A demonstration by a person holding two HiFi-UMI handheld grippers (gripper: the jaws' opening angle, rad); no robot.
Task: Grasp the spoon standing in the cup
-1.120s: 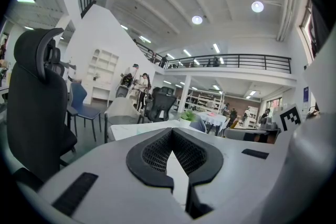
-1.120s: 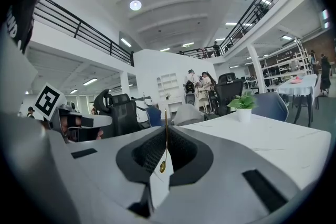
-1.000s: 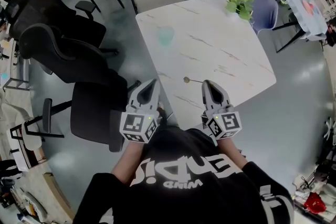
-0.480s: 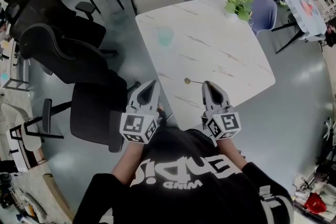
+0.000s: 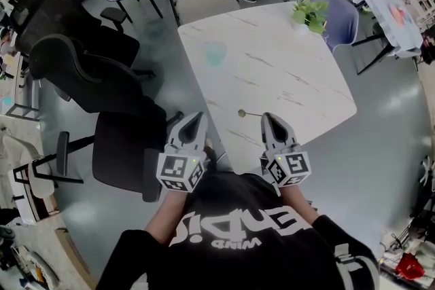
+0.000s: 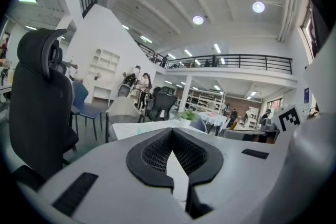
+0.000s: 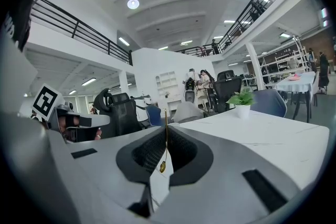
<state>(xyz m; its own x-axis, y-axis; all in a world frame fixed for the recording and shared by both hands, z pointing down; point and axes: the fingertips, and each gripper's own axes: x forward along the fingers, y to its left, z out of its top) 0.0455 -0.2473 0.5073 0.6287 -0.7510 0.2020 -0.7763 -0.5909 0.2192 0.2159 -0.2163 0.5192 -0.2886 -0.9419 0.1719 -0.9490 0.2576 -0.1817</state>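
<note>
Grey office floor, white marble-look table (image 5: pixel 292 78) at centre, black office chairs (image 5: pixel 81 71) to the left.

Right gripper (image 5: pixel 268 118): jaws closed on the spoon (image 5: pixel 246 113). In the right gripper view the thin gold handle rises from the pinched tips and the small bowl hangs in the notch below them (image 7: pixel 163 166). From the head view the spoon pokes out to the left of the tip, over the table's near edge and clear of the top.

Left gripper (image 5: pixel 194 119): jaw tips together, nothing between them (image 6: pixel 171 135). It is held level beside the right one, off the table's near-left edge.

Change over the last second: practically none. Both grippers keep the same pose and spacing, and the spoon stays at the same spot off the right tip. Only the head camera's framing has drifted a little.

Pale green cup (image 5: pixel 215 52): upright, well apart from both grippers, toward the far-left part of the table, no spoon in it. Potted plant (image 5: pixel 309 10) at the far corner.

Judgement: the grasp is already made and the spoon is out of the cup. This looks like a steady hold at the end of the task.
</note>
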